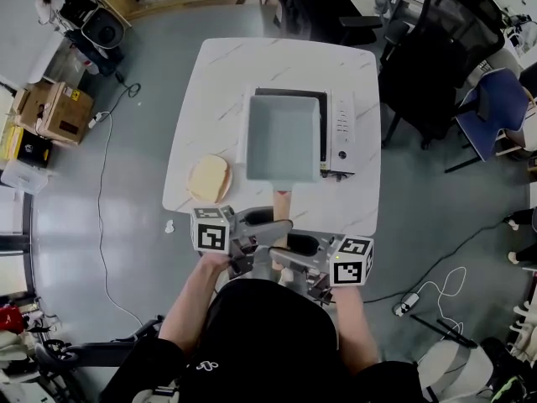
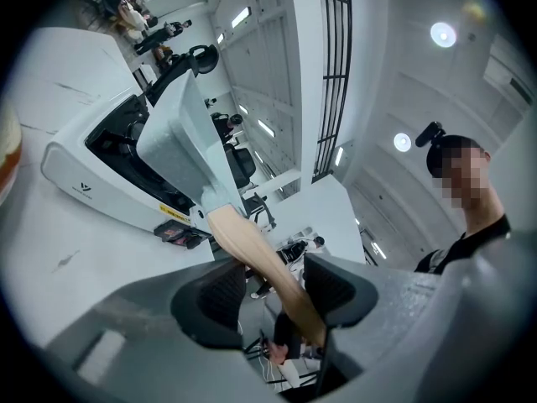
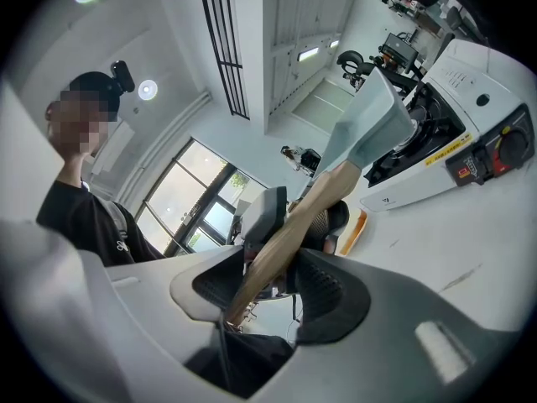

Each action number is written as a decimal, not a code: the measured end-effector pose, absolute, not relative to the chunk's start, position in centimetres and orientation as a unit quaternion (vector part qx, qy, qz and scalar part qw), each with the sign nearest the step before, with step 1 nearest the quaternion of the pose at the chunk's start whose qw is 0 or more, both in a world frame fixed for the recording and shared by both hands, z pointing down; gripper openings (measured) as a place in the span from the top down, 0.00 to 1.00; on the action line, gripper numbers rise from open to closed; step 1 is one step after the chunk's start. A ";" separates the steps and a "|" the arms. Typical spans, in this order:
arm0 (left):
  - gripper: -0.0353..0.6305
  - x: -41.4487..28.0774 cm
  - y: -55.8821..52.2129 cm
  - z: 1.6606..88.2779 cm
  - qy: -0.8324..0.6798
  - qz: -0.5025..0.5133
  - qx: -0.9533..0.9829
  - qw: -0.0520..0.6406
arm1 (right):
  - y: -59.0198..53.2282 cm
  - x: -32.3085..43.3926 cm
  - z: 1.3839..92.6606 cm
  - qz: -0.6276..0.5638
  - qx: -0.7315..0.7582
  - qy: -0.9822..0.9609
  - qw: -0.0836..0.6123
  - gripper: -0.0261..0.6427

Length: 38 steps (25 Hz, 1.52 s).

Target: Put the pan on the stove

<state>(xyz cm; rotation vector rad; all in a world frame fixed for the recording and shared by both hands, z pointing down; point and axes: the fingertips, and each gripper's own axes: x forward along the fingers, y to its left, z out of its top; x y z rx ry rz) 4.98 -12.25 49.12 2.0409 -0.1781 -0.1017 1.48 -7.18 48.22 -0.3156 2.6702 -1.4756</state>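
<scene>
Both left gripper [image 2: 270,285] and right gripper [image 3: 267,285] clamp the handle [image 1: 283,206], which runs straight ahead to the pan [image 1: 284,137] over the stove [image 1: 341,133].

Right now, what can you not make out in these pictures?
Top of the stove: head view, covered by the pan.
The yellow round thing: left gripper view, cut off by the edge; head view, too small to name.
Hold of the left gripper: left gripper view, gap beside the handle.

The pan [image 1: 284,137] is covering most of the stove [image 1: 341,133]. Its handle [image 1: 283,201] is lying partly hidden under the left gripper [image 2: 270,285] and right gripper [image 3: 270,277]. The stove's label [image 2: 172,211] is showing too small to read.
</scene>
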 end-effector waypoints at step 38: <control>0.61 5.2 -22.2 53.2 -0.047 -0.035 0.829 0.556 | -17.4 1.5 51.9 -0.508 -0.145 0.849 0.016 0.67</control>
